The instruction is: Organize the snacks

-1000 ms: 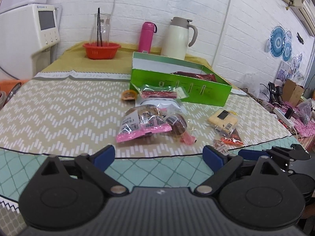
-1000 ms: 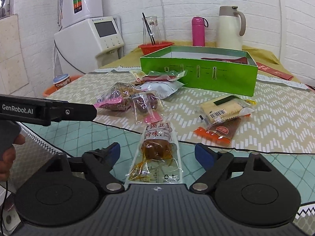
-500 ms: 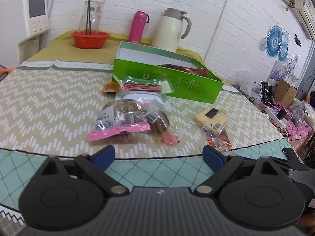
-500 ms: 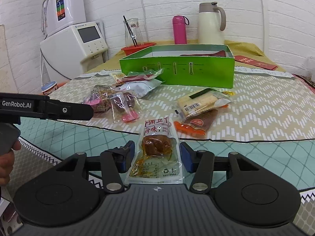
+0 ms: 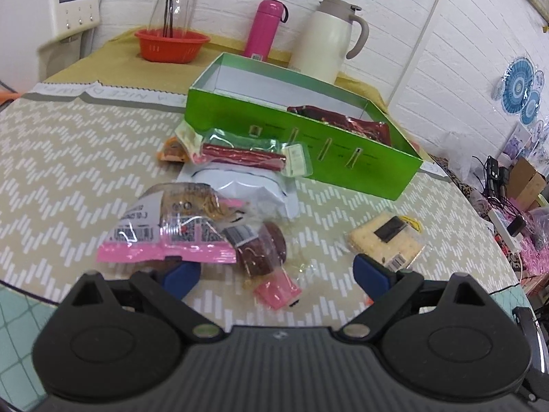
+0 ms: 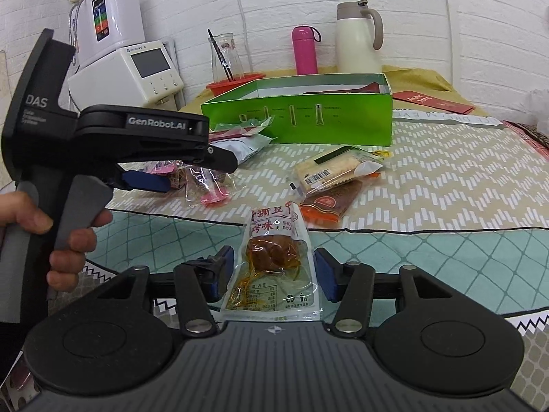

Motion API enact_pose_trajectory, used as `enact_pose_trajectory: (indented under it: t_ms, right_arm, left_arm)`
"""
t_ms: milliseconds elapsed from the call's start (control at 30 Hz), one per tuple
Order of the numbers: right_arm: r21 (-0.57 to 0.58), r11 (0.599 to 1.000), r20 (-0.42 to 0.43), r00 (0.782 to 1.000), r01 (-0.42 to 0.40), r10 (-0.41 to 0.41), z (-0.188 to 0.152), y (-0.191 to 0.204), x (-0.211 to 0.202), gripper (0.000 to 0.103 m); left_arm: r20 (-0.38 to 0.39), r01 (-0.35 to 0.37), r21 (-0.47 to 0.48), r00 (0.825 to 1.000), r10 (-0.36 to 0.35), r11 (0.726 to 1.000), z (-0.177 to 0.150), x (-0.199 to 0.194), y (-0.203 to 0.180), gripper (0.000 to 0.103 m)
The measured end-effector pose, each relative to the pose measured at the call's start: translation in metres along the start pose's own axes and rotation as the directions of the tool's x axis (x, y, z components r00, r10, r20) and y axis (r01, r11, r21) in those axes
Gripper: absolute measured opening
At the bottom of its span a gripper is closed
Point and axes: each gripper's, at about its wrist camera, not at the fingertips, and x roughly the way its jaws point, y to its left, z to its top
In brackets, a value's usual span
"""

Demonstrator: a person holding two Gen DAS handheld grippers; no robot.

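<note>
**Two hand-held grippers among loose snack packets in front of the green box**

The right hand-held gripper [image 6: 274, 274] has its blue pads either side of a clear plastic packet of brown braised snack with red lettering [image 6: 272, 261]. The pads are drawn in close to the packet's edges, but whether they press it I cannot tell. That packet lies on the teal-patterned edge of the worktop [image 6: 429, 250], well in front of the open green cardboard box [image 6: 302, 122].

The left hand-held gripper [image 5: 276, 273] is spread wide and grasps nothing. Its left pad sits just under the rim of a pink-edged clear bag of brown snacks [image 5: 171, 230]; a small clear packet holding a dark round snack with a pink tab [image 5: 264, 250] lies between the pads. Its right pad is just beside a clear packet of pale yellow crackers [image 5: 386, 237], which lies in front of the box's right end.

Nearer the box, a white foil pouch [image 5: 247, 189] carries a clear packet with a dark red stick [image 5: 247, 154], which leans against the box's front wall. Inside the box, at its right end, lies a dark red packet [image 5: 343, 122].

Behind the box stand a pink flask [image 5: 264, 31], a cream jug [image 5: 329, 37] and an orange basket [image 5: 171, 44].
</note>
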Motion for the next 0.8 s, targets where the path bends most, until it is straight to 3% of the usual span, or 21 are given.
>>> enact_pose_trajectory:
  t_ms: [133, 300, 333, 400, 467, 567, 733, 800]
  right_arm:
    - [0.001, 1.0, -0.001, 1.0, 0.0, 0.0, 0.0, -0.001, -0.002, 0.087]
    - [0.011, 1.0, -0.001, 1.0, 0.001, -0.001, -0.002, -0.001, -0.003, 0.088]
    - [0.012, 1.0, -0.001, 1.0, 0.001, -0.001, -0.001, 0.0, -0.003, 0.088]
    - [0.007, 1.0, -0.002, 1.0, 0.004, -0.004, -0.001, 0.001, -0.002, 0.089]
    - [0.003, 1.0, -0.003, 1.0, 0.006, -0.006, -0.001, 0.002, -0.002, 0.09]
    - [0.003, 1.0, -0.003, 1.0, 0.005, -0.005, -0.001, 0.001, -0.002, 0.09]
    - [0.002, 1.0, -0.006, 1.0, 0.001, -0.001, -0.001, 0.001, -0.003, 0.09]
    - [0.003, 1.0, -0.006, 1.0, 0.0, 0.0, -0.001, 0.001, -0.002, 0.093]
  left_arm:
    - [-0.03, 0.009, -0.026, 0.999, -0.01, 1.0, 0.004, 0.012, 0.003, 0.093]
    - [-0.031, -0.01, 0.025, 0.999, 0.01, 1.0, 0.001, 0.013, -0.001, 0.089]
    - [-0.029, -0.018, 0.039, 0.999, 0.019, 0.999, 0.0, 0.012, -0.002, 0.084]
    - [-0.026, -0.017, 0.053, 0.999, 0.019, 0.998, -0.002, 0.009, -0.003, 0.051]
    - [-0.024, -0.019, 0.048, 0.999, 0.02, 0.999, -0.003, 0.005, -0.001, 0.033]
    - [-0.032, 0.015, 0.032, 0.999, -0.013, 0.999, -0.007, -0.001, 0.005, 0.014]
    - [-0.077, 0.08, 0.054, 0.994, -0.076, 0.995, -0.022, -0.024, 0.014, 0.011]
    - [-0.071, 0.087, 0.035, 0.994, -0.084, 0.996, -0.025, -0.031, 0.017, 0.017]
